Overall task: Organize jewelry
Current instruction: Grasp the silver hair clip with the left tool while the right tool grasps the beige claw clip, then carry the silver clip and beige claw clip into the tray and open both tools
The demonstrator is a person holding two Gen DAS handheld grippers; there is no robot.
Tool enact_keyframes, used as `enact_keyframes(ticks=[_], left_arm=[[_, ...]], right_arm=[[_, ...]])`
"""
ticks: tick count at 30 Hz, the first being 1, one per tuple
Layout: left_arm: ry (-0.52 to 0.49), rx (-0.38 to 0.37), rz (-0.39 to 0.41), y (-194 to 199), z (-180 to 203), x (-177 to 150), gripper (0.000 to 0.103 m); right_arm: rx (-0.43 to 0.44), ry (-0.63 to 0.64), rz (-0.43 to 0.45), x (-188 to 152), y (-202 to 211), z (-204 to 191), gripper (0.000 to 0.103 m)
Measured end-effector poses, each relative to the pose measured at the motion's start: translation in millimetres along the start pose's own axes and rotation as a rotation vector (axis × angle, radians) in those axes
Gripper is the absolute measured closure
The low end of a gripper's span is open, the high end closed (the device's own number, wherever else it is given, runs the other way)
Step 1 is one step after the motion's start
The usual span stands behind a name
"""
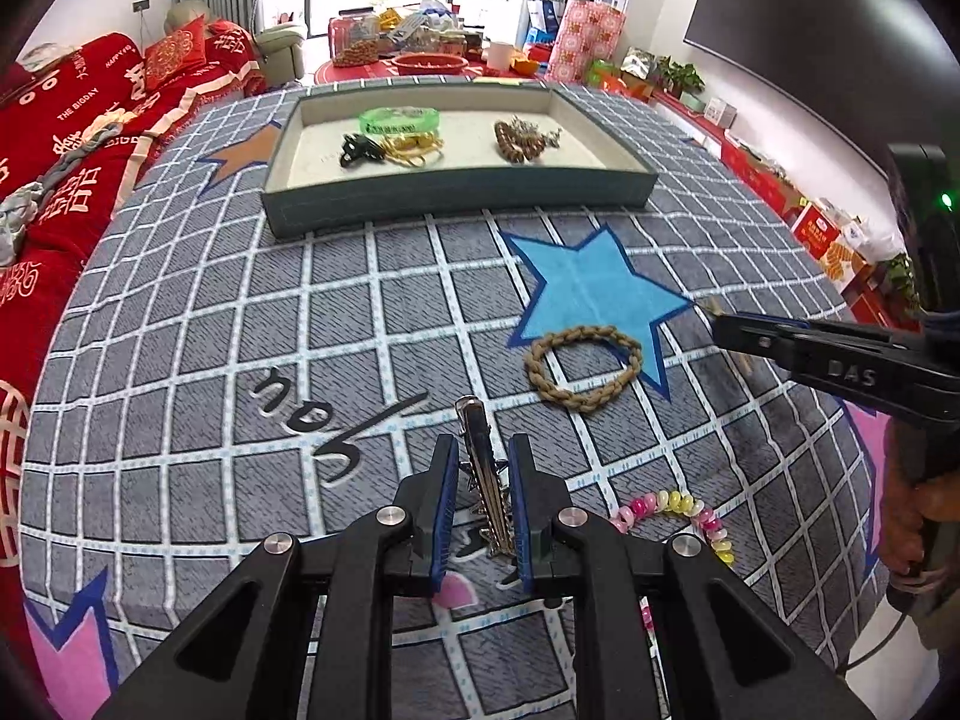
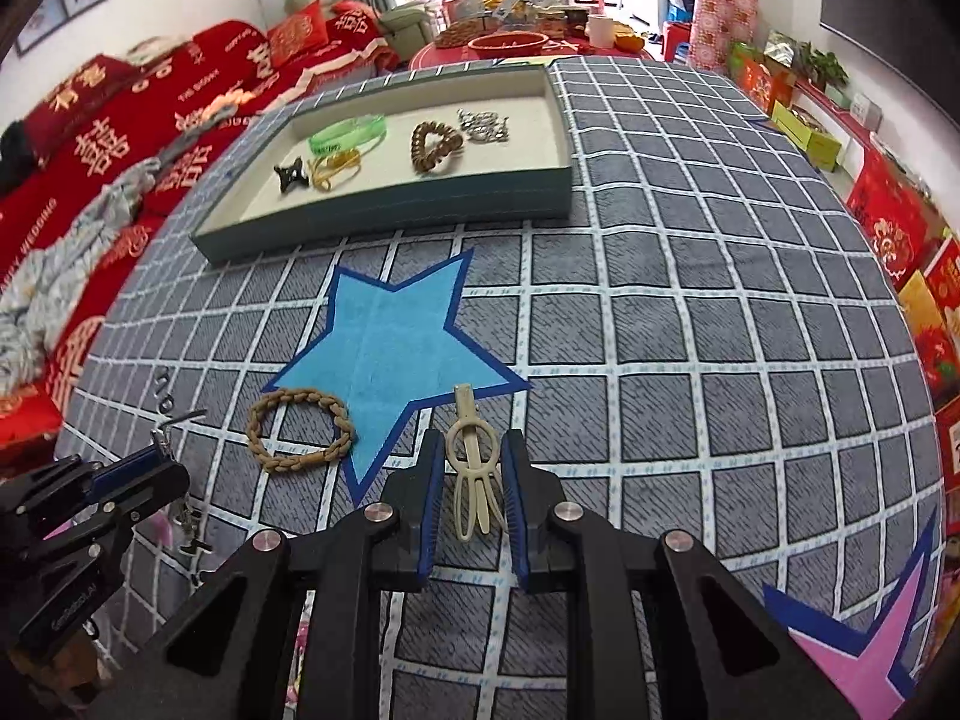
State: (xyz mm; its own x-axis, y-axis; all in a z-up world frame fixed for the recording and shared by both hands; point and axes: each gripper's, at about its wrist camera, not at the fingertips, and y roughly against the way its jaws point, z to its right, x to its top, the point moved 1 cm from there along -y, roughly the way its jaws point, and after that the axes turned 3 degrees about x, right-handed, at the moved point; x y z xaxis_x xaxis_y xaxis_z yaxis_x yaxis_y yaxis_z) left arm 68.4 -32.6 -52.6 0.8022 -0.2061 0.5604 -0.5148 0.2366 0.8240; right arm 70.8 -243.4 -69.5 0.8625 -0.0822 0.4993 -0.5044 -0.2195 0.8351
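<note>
Grip matters: your left hand-held gripper (image 1: 485, 480) straddles the metal hair clip (image 1: 483, 468) unclosed, your right hand-held gripper (image 2: 473, 480) likewise the cream hair clip (image 2: 472, 468), so pinch each squarely before carrying to the tray (image 1: 456, 204).

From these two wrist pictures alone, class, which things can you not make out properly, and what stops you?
- Silver metal hair clip, left wrist view: its rear end is hidden between the left tool pads.
- Pastel spiral hair tie, left wrist view: partly hidden behind the tool's arm.
- Cream plastic hair clip, right wrist view: whether the right tool touches it is unclear.
- Silver charm cluster in the tray, right wrist view: too small.
</note>
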Motion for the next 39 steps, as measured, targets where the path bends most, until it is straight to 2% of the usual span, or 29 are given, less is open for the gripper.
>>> enact_keyframes(ticks=[5,7,14,19,24,25,26,27,28,30,37,38,39], left_arm=[[0.011,0.01,0.03,11,-9,9,0.073],[0.012,0.015,0.043,15,-13,13,0.079],[0.032,0.015,0.095,26,-26,28,0.079],[0.057,0.012,0.084,24,-35,26,0.079],[0.108,0.054,0.065,18,-45,21,0.078],[0.126,0.05,0.052,16,-48,20,0.072],[0.148,0.05,0.036,14,-52,19,0.057],[0.161,0.063,0.033,13,-54,19,0.01],[0.18,0.098,0.048,14,-56,18,0.0],[0.187,0.132,0.082,18,-57,17,0.0],[0.177,0.193,-0.021,-20,-46,27,0.0],[0.184,0.196,-0.042,-28,-44,28,0.003],[0.183,0.195,-0.062,-34,-42,28,0.012]], right_arm=[[0.039,-0.056,0.031,2,15,8,0.082],[0.052,-0.074,0.04,4,19,10,0.082],[0.075,-0.105,0.08,15,34,12,0.082],[0.081,-0.103,0.087,16,35,7,0.082],[0.104,-0.115,0.062,10,26,5,0.082],[0.11,-0.121,0.059,8,25,5,0.082],[0.112,-0.123,0.058,7,24,5,0.082],[0.114,-0.126,0.058,5,24,6,0.082],[0.118,-0.13,0.057,4,24,6,0.082],[0.124,-0.137,0.058,2,24,6,0.082],[0.145,-0.149,0.066,-2,25,6,0.082],[0.145,-0.149,0.067,-3,26,6,0.082],[0.146,-0.149,0.068,-3,26,6,0.082]])
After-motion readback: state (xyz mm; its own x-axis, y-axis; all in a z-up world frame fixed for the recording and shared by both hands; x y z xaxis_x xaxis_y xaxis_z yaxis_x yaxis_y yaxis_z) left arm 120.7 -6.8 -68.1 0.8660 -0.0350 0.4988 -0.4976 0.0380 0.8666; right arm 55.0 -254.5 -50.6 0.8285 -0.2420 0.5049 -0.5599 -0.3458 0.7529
